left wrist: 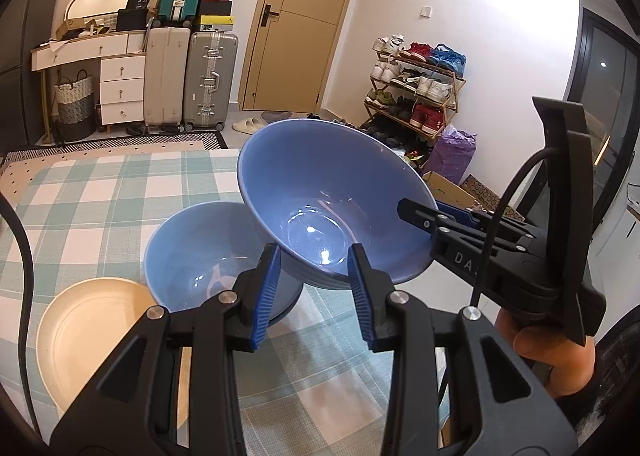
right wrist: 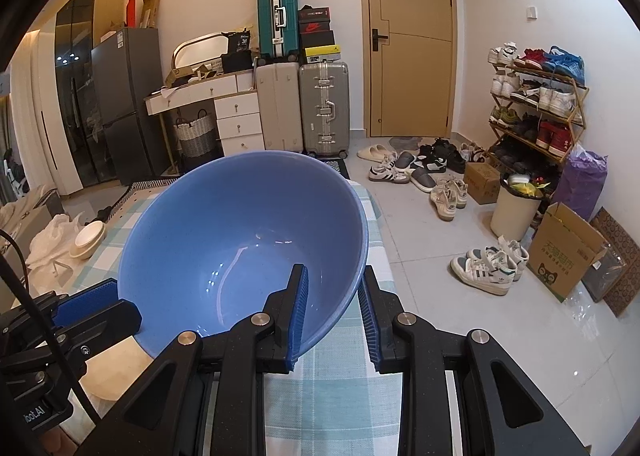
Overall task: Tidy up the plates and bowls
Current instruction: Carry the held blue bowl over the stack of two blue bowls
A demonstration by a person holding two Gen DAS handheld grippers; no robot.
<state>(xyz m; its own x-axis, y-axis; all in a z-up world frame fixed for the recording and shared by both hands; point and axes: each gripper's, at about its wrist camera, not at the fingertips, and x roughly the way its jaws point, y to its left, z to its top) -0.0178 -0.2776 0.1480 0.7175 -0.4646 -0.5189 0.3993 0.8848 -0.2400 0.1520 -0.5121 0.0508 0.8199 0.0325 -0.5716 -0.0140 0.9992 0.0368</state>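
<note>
The large blue bowl (left wrist: 336, 199) is the landmark here: it is tilted, its mouth facing the cameras, raised over the checked tablecloth (left wrist: 100, 191) with its base leaning against the far rim of a second blue bowl (left wrist: 208, 256), which sits upright on the cloth.

The right gripper (right wrist: 332, 312) holds the large blue bowl (right wrist: 244, 240) by its rim: the left blue pad lies inside the bowl and the right pad against the outer wall, so the jaws are closed partway, with the wall between them. In the left wrist view the same tool (left wrist: 436, 219) reaches in from the right of the bowl, angled slightly upward toward the rim, with the person's bare hand (left wrist: 544, 352) wrapped around its handle below.

The left gripper (left wrist: 312, 296) hovers just in front of the large blue bowl and low, its fingers pointing at the bowl's base. Its jaws stand apart with nothing between them; the left pad overlaps the second blue bowl's near side in the picture, though whether it touches cannot be told.

A cream plate (left wrist: 100, 332) lies flat on the tablecloth, left of and nearer than the large blue bowl, its edge just beside the second blue bowl. Far to the left of the large bowl, a small stack of cream bowls (right wrist: 88, 240) sits on the cloth
</note>
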